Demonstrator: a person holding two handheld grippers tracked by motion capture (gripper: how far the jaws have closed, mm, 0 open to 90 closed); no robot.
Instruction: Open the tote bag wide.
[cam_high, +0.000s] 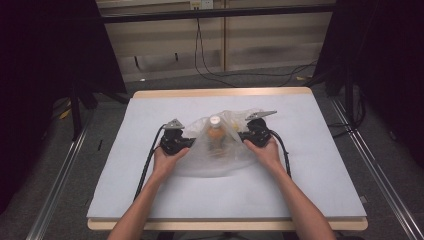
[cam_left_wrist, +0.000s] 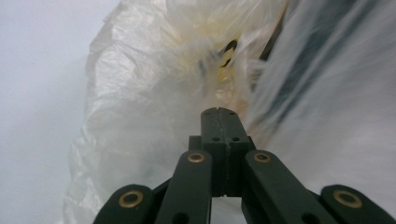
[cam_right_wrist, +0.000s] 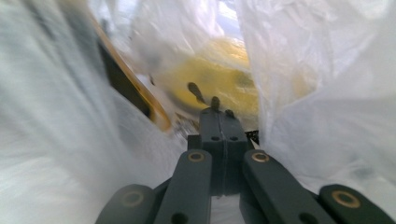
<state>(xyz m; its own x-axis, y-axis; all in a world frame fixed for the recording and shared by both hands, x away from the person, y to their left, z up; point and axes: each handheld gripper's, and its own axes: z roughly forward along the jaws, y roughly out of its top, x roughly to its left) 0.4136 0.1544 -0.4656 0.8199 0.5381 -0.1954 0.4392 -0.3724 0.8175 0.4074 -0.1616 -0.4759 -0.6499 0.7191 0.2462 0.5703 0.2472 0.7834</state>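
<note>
Plastic bag (cam_high: 220, 145) lies between left gripper (cam_high: 186, 143) and right gripper (cam_high: 244, 136), both clamped on its sides.

a pale grey table (cam_high: 310, 165) with wooden edging; black cables (cam_high: 210, 70) on the floor beyond it.

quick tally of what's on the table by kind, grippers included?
Clear plastic bag: 1
Bottle with a white cap, orange contents, inside the bag: 1
Grippers: 2, left gripper and right gripper, both with jaws shut at the bag's sides; whether film is pinched I cannot tell
Total: 4
</note>
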